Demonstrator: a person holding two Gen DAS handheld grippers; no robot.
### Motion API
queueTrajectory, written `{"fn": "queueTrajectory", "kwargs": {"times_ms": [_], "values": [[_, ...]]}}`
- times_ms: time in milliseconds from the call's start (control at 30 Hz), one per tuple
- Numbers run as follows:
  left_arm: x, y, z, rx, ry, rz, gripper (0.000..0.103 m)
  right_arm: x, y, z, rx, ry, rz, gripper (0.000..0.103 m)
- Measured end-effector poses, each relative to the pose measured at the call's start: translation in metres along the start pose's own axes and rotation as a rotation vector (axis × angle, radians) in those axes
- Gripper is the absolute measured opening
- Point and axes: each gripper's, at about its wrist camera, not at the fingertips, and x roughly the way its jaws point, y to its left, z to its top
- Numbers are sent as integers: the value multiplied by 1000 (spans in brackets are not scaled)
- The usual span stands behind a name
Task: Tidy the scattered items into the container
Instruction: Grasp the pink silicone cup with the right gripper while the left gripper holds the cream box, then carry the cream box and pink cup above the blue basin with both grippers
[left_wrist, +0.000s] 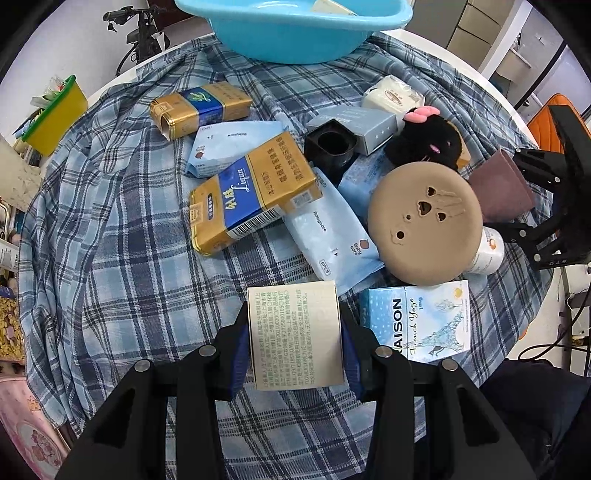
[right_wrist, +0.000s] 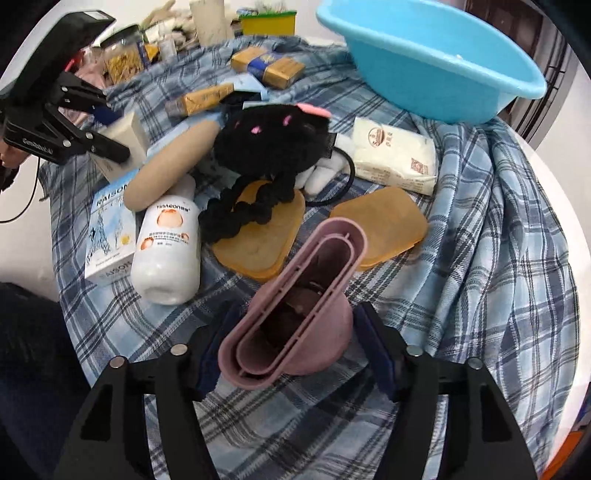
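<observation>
My left gripper (left_wrist: 295, 343) is shut on a cream box with printed text (left_wrist: 295, 334), held above the plaid cloth (left_wrist: 122, 258). My right gripper (right_wrist: 291, 347) is shut on a pink squashed cup (right_wrist: 295, 314), also above the cloth. The blue basin (left_wrist: 291, 26) stands at the far edge; it also shows in the right wrist view (right_wrist: 436, 66). Scattered items lie between: gold and blue packs (left_wrist: 251, 192), wipe packets (left_wrist: 328, 240), a tan round lid (left_wrist: 424, 221), a black plush (right_wrist: 273, 144), a white bottle (right_wrist: 166, 251).
A yellow bin (left_wrist: 55, 114) stands off the table's left. A Raison box (left_wrist: 417, 321) lies right of my left gripper. Amber lids (right_wrist: 376, 225) and a white pouch (right_wrist: 391, 158) lie ahead of my right gripper. A bicycle (left_wrist: 140, 33) stands behind.
</observation>
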Motion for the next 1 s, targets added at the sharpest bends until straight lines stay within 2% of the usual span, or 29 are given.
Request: {"fn": "queueTrajectory", "kwargs": {"times_ms": [67, 100, 133, 233, 433, 600, 733, 867, 1000], "values": [[0, -1, 0, 3, -1, 2, 45, -1, 2, -2, -6, -17, -10, 65], [0, -1, 0, 4, 0, 1, 45, -1, 1, -2, 1, -18, -10, 58], [-1, -1, 0, 5, -1, 1, 45, -2, 1, -2, 2, -15, -16, 57], [-3, -2, 1, 8, -4, 2, 45, -8, 5, -3, -10, -10, -27, 57], [-4, -2, 1, 6, -6, 2, 45, -36, 7, -5, 44, -86, -42, 57], [-9, -5, 3, 5, -40, 40, 45, -50, -5, 0, 195, -126, -111, 57], [-16, -7, 3, -42, -119, 71, 45, -58, -14, -1, 368, -187, -239, 57], [-15, -1, 2, -106, -162, 84, 45, -61, -20, -3, 510, -257, -222, 57], [-18, 1, 1, -167, -222, 96, 44, -62, -11, -4, 550, -299, -228, 57]]}}
